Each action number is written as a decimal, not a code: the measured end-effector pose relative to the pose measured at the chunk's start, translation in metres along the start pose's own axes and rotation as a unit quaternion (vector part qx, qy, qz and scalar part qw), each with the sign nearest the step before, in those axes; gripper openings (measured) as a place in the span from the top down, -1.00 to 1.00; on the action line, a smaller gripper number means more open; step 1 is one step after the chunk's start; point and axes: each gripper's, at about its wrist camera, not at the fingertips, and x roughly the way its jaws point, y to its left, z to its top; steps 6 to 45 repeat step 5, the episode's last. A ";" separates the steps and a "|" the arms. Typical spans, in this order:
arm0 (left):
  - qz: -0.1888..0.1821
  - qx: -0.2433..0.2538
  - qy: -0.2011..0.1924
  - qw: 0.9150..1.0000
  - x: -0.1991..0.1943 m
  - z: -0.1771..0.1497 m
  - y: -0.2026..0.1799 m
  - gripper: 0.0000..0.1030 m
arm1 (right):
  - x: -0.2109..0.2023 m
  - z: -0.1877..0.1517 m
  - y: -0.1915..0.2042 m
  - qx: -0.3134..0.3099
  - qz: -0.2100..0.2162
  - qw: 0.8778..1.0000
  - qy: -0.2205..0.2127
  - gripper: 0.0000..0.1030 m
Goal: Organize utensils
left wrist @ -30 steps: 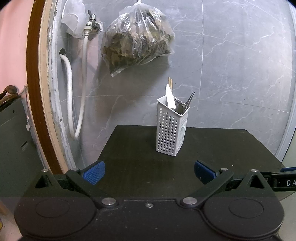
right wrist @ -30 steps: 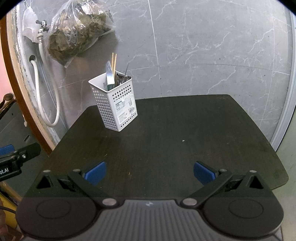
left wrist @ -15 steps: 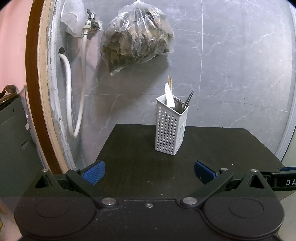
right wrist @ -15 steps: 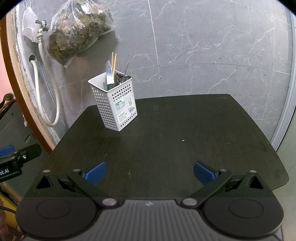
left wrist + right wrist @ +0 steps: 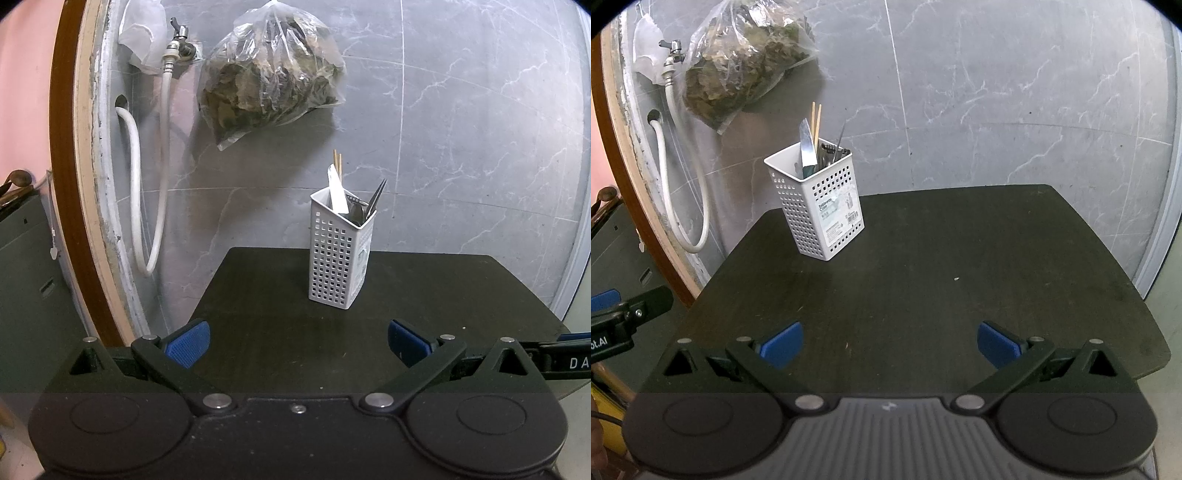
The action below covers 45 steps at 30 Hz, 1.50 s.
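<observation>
A white perforated utensil holder (image 5: 340, 254) stands upright on the dark table (image 5: 424, 291), toward its far left part; it also shows in the right wrist view (image 5: 822, 205). It holds a knife (image 5: 807, 151), two wooden chopsticks (image 5: 815, 120) and dark metal utensils (image 5: 375, 197). My left gripper (image 5: 297, 345) is open and empty, at the table's near left edge, well short of the holder. My right gripper (image 5: 890, 345) is open and empty, over the table's near edge.
A grey marble-look wall stands behind the table. A plastic bag of dried leaves (image 5: 269, 81) hangs on it above the holder. A tap with a white hose (image 5: 162, 177) is at the left, beside a wooden frame (image 5: 70, 184). The table's right edge (image 5: 1141, 295) drops off.
The left gripper's view has drifted slightly left, so the holder sits a little further right and up in it. The right gripper has barely moved. Both stay open.
</observation>
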 end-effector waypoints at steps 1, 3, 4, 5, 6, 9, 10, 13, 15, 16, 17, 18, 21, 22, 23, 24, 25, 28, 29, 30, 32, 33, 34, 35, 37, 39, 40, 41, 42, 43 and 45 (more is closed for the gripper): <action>0.000 0.000 0.000 1.000 0.000 0.000 0.000 -0.99 | 0.000 0.000 -0.001 0.000 0.001 1.000 0.000 -1.00; -0.001 0.001 0.000 1.000 0.000 0.000 0.001 -0.99 | 0.001 0.001 -0.002 0.001 0.002 1.000 0.001 -1.00; 0.000 0.001 -0.001 1.000 0.000 0.000 0.000 -0.99 | 0.002 0.001 -0.002 0.002 0.003 1.000 0.001 -1.00; 0.002 0.001 -0.001 1.000 0.000 0.000 -0.001 -0.99 | 0.002 0.001 -0.002 0.002 0.003 1.000 0.002 -1.00; 0.002 0.001 -0.001 1.000 0.000 0.000 -0.001 -0.99 | 0.002 0.001 -0.002 0.002 0.003 1.000 0.002 -1.00; 0.002 0.001 -0.001 1.000 0.000 0.000 -0.001 -0.99 | 0.002 0.001 -0.002 0.002 0.003 1.000 0.002 -1.00; 0.002 0.001 -0.001 1.000 0.000 0.000 -0.001 -0.99 | 0.002 0.001 -0.002 0.002 0.003 1.000 0.002 -1.00; 0.002 0.001 -0.001 1.000 0.000 0.000 -0.001 -0.99 | 0.002 0.001 -0.002 0.002 0.003 1.000 0.002 -1.00; 0.002 0.001 -0.001 1.000 0.000 0.000 -0.001 -0.99 | 0.002 0.001 -0.002 0.002 0.003 1.000 0.002 -1.00; 0.002 0.001 -0.001 1.000 0.000 0.000 -0.001 -0.99 | 0.002 0.001 -0.002 0.002 0.003 1.000 0.002 -1.00; 0.002 0.001 -0.001 1.000 0.000 0.000 -0.001 -0.99 | 0.002 0.001 -0.002 0.002 0.003 1.000 0.002 -1.00; 0.002 0.001 -0.001 1.000 0.000 0.000 -0.001 -0.99 | 0.002 0.001 -0.002 0.002 0.003 1.000 0.002 -1.00; 0.002 0.001 -0.001 1.000 0.000 0.000 -0.001 -0.99 | 0.002 0.001 -0.002 0.002 0.003 1.000 0.002 -1.00; 0.002 0.001 -0.001 1.000 0.000 0.000 -0.001 -0.99 | 0.002 0.001 -0.002 0.002 0.003 1.000 0.002 -1.00; 0.002 0.001 -0.001 1.000 0.000 0.000 -0.001 -0.99 | 0.002 0.001 -0.002 0.002 0.003 1.000 0.002 -1.00; 0.002 0.001 -0.001 1.000 0.000 0.000 -0.001 -0.99 | 0.002 0.001 -0.002 0.002 0.003 1.000 0.002 -1.00; 0.002 0.001 -0.001 1.000 0.000 0.000 -0.001 -0.99 | 0.002 0.001 -0.002 0.002 0.003 1.000 0.002 -1.00; 0.002 0.001 -0.001 1.000 0.000 0.000 -0.001 -0.99 | 0.002 0.001 -0.002 0.002 0.003 1.000 0.002 -1.00; 0.002 0.001 -0.001 1.000 0.000 0.000 -0.001 -0.99 | 0.002 0.001 -0.002 0.002 0.003 1.000 0.002 -1.00; 0.002 0.001 -0.001 1.000 0.000 0.000 -0.001 -0.99 | 0.002 0.001 -0.002 0.002 0.003 1.000 0.002 -1.00; 0.002 0.001 -0.001 1.000 0.000 0.000 -0.001 -0.99 | 0.002 0.001 -0.002 0.002 0.003 1.000 0.002 -1.00; 0.002 0.001 -0.001 1.000 0.000 0.000 -0.001 -0.99 | 0.002 0.001 -0.002 0.002 0.003 1.000 0.002 -1.00; 0.002 0.001 -0.001 1.000 0.000 0.000 -0.001 -0.99 | 0.002 0.001 -0.002 0.002 0.003 1.000 0.002 -1.00; 0.002 0.001 -0.001 1.000 0.000 0.000 -0.001 -0.99 | 0.002 0.001 -0.002 0.002 0.003 1.000 0.002 -1.00; 0.002 0.001 -0.001 1.000 0.000 0.000 -0.001 -0.99 | 0.002 0.001 -0.002 0.002 0.003 1.000 0.002 -1.00; 0.002 0.001 -0.001 1.000 0.000 0.000 -0.001 -0.99 | 0.002 0.001 -0.002 0.002 0.003 1.000 0.002 -1.00; 0.002 0.001 -0.001 1.000 0.000 0.000 -0.001 -0.99 | 0.002 0.001 -0.002 0.002 0.003 1.000 0.002 -1.00; 0.002 0.001 -0.001 1.000 0.000 0.000 -0.001 -0.99 | 0.002 0.001 -0.002 0.002 0.003 1.000 0.002 -1.00; 0.002 0.001 -0.001 1.000 0.000 0.000 -0.001 -0.99 | 0.002 0.001 -0.002 0.002 0.003 1.000 0.002 -1.00; 0.002 0.001 -0.001 1.000 0.000 0.000 -0.001 -0.99 | 0.002 0.001 -0.002 0.002 0.003 1.000 0.002 -1.00; 0.002 0.001 -0.001 1.000 0.000 0.000 -0.001 -0.99 | 0.002 0.001 -0.002 0.002 0.003 1.000 0.002 -1.00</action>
